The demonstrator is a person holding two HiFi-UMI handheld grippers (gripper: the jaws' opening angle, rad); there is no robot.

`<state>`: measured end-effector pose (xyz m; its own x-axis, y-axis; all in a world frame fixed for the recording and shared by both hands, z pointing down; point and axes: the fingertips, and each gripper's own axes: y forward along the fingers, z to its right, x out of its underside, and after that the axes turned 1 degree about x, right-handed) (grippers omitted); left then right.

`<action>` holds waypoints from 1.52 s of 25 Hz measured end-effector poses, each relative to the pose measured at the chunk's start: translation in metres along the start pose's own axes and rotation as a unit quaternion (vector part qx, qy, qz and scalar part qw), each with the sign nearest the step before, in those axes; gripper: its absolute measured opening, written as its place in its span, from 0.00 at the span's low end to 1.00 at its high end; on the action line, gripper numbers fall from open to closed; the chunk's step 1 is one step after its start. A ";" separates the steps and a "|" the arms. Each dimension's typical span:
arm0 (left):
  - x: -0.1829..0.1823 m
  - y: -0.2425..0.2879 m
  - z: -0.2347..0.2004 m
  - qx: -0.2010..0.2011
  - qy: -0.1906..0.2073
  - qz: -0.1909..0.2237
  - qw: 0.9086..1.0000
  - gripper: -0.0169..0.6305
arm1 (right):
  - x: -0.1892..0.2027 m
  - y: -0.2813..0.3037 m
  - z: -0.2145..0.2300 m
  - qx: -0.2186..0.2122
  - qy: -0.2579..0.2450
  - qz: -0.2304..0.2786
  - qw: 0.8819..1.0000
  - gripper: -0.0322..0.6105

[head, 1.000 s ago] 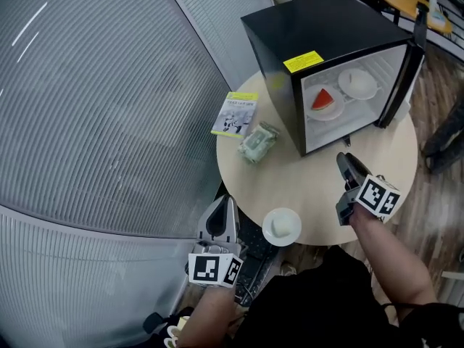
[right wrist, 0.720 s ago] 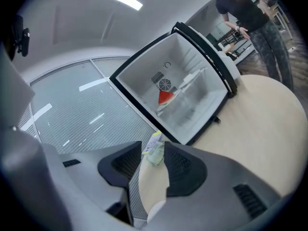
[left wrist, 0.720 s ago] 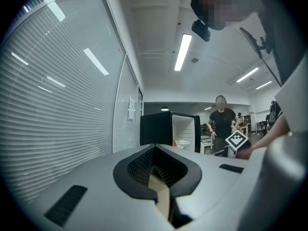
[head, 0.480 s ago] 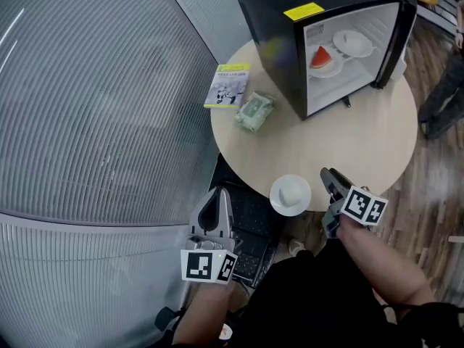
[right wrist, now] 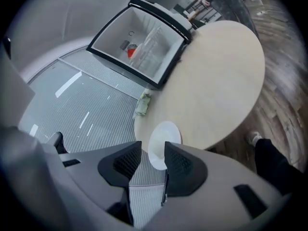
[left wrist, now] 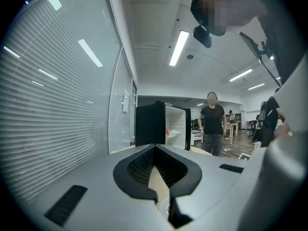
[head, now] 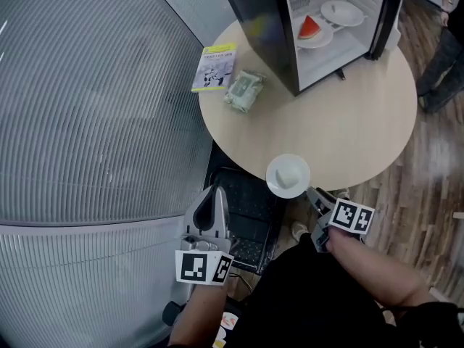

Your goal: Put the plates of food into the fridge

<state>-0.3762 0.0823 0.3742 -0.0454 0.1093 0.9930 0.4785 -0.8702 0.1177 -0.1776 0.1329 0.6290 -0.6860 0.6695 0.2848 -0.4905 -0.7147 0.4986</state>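
One white plate (head: 288,175) lies at the surface (head: 348,122) edge near the right tool (head: 313,193), jaws half wide and empty; the left tool (head: 214,195) is closed.

On my round bench (head: 348,133) I see a yellow-green booklet (head: 214,67) at its left edge, with a green packet (head: 243,91) just beside that. A person (left wrist: 212,124) stands beyond the bench.

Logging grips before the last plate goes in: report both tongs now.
Left tongs: closed, empty.
Right tongs: open; plate just ahead, not gripped.
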 end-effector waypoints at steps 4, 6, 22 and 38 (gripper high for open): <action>0.007 -0.004 -0.005 -0.009 0.010 -0.013 1.000 0.03 | 0.022 0.012 0.015 0.007 0.015 -0.022 1.000 0.28; 0.010 -0.010 -0.008 -0.015 0.015 -0.019 1.000 0.03 | 0.034 0.017 0.021 0.011 0.019 -0.033 0.999 0.28; 0.025 -0.052 -0.037 -0.066 0.038 -0.062 0.995 0.03 | 0.062 0.077 0.049 0.005 0.081 -0.054 0.995 0.28; 0.028 -0.024 -0.036 -0.041 0.036 -0.063 0.996 0.03 | 0.048 0.092 0.026 -0.049 0.136 -0.055 0.988 0.08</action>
<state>-0.4206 0.0892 0.3996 -0.1655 0.1875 0.9682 0.3912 -0.8887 0.2390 -0.2413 0.1049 0.7098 -0.7377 0.6751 -0.0032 -0.6110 -0.6656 0.4285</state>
